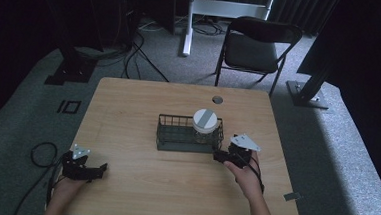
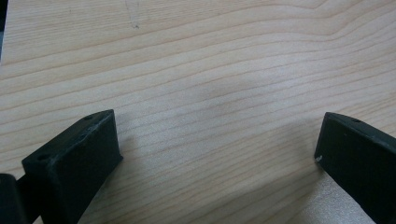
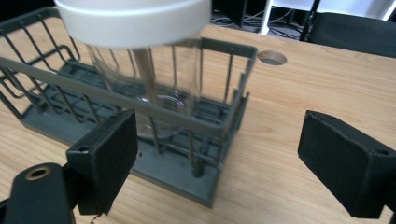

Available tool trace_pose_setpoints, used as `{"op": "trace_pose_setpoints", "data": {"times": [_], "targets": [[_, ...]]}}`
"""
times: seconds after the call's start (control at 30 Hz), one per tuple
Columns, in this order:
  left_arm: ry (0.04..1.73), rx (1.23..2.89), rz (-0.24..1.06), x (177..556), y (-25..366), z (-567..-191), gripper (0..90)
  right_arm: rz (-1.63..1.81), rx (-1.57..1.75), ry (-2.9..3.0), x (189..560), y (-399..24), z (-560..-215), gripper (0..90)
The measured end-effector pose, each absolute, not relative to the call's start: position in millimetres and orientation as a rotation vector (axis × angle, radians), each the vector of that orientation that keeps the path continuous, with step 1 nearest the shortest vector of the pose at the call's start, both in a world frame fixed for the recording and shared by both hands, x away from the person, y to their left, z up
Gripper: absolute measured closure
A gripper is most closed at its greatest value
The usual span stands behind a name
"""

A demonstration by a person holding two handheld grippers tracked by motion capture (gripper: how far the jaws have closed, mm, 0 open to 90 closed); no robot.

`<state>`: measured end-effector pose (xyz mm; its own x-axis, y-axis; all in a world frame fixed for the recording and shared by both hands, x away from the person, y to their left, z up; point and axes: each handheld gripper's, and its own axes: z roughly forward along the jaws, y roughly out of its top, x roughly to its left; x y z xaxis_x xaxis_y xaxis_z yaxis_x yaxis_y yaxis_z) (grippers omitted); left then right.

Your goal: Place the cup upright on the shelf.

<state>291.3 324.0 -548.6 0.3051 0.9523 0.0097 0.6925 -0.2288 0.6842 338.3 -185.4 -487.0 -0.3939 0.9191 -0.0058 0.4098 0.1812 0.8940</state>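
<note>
A dark wire basket stands near the middle of the wooden table, and a clear glass jar with a white lid stands upright inside it, at the basket's right end. From the high view, the right tongs sit just beside the basket's right front corner, close to it but not touching the wire, with the person's right hand behind them and a grey three-cornered plate on top. In the right gripper view the right tongs are spread wide, with bare table between the two black jaws; the basket's corner lies ahead of the left jaw, and the jar rises behind the wires with its lid at the top edge of the frame. A round hole in the table shows beyond the basket. The left tongs rest at the front left of the table, well apart from the basket, held by the left hand. In the left gripper view the left tongs are also spread wide and hold nothing, with plain wood grain between the jaws. A black folding chair stands on the grey carpet beyond the far edge of the table.
</note>
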Motion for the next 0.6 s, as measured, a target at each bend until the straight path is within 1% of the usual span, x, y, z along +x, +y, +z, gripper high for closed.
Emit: {"op": "trace_pose_setpoints", "data": {"times": [0.6], "targets": [[1.455, 2.003, 0.587, 291, 324, -549, 0.1, 1.102, 1.335, 1.900, 327, -218, -518, 12.1]]}}
